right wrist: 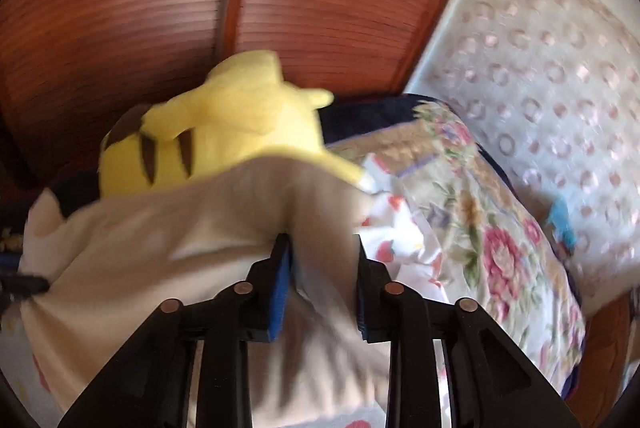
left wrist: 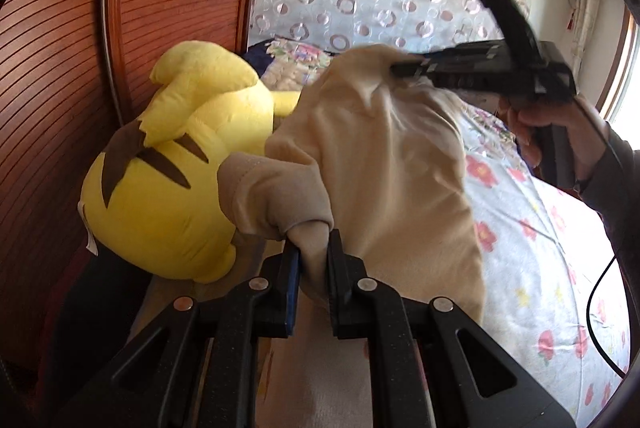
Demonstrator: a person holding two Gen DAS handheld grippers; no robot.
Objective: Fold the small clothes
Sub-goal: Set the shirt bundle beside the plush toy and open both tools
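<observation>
Stretching between both tongs, the cream garment runs crosswise: left tongs clamp its cuff, right tongs (blurred) stand parted around cloth.

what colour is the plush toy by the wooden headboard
Bright yellow with dark brown stripes; the plush toy shows best in the left wrist view.

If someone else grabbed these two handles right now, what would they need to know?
Left gripper: shut on the cuff of the cream garment.
Right gripper: jaws part open with a fold of the same garment between them; whether it still grips is unclear.
The garment hangs between both, above the floral bedsheet, beside a yellow plush toy.
Done: garment picked up.
Left: probably lay it flat on the bed, then fold it.
</observation>
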